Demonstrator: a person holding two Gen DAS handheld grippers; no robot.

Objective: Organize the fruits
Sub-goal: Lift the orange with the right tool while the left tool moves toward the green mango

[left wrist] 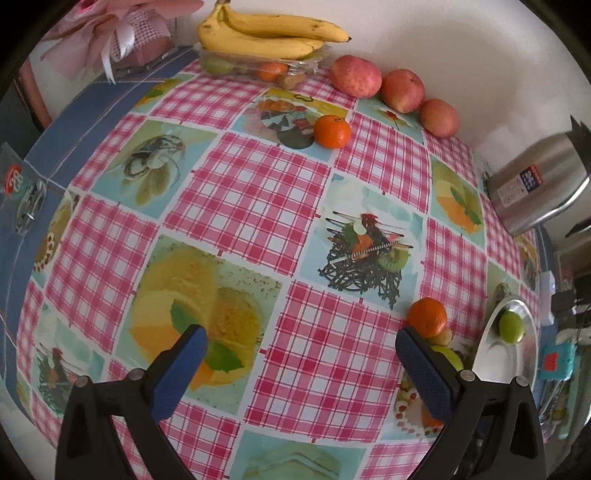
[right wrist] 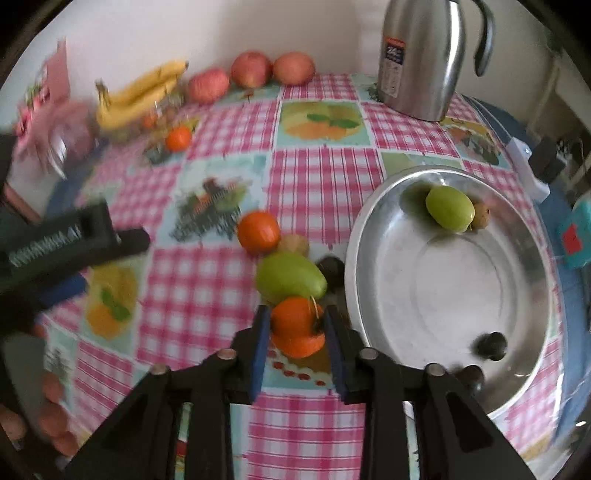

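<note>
My right gripper (right wrist: 295, 325) is shut on an orange tangerine (right wrist: 297, 326), just left of the round metal tray (right wrist: 373, 210). A green fruit (right wrist: 290, 278), a second tangerine (right wrist: 258, 232) and a small brown fruit (right wrist: 295, 244) lie right in front of it. The tray holds a green fruit (right wrist: 450, 208), a brown fruit (right wrist: 482, 215) and dark small fruits (right wrist: 491, 346). My left gripper (left wrist: 301, 350) is open and empty above the tablecloth; it shows at the left of the right wrist view (right wrist: 66, 269). A tangerine (left wrist: 427, 317) lies by its right finger.
Bananas (left wrist: 266, 31) on a clear box, three apples (left wrist: 402, 90) and a lone tangerine (left wrist: 331, 132) line the far wall. A steel thermos jug (right wrist: 421, 59) stands at the back right. A pink wrapped item (left wrist: 122, 33) stands at the back left.
</note>
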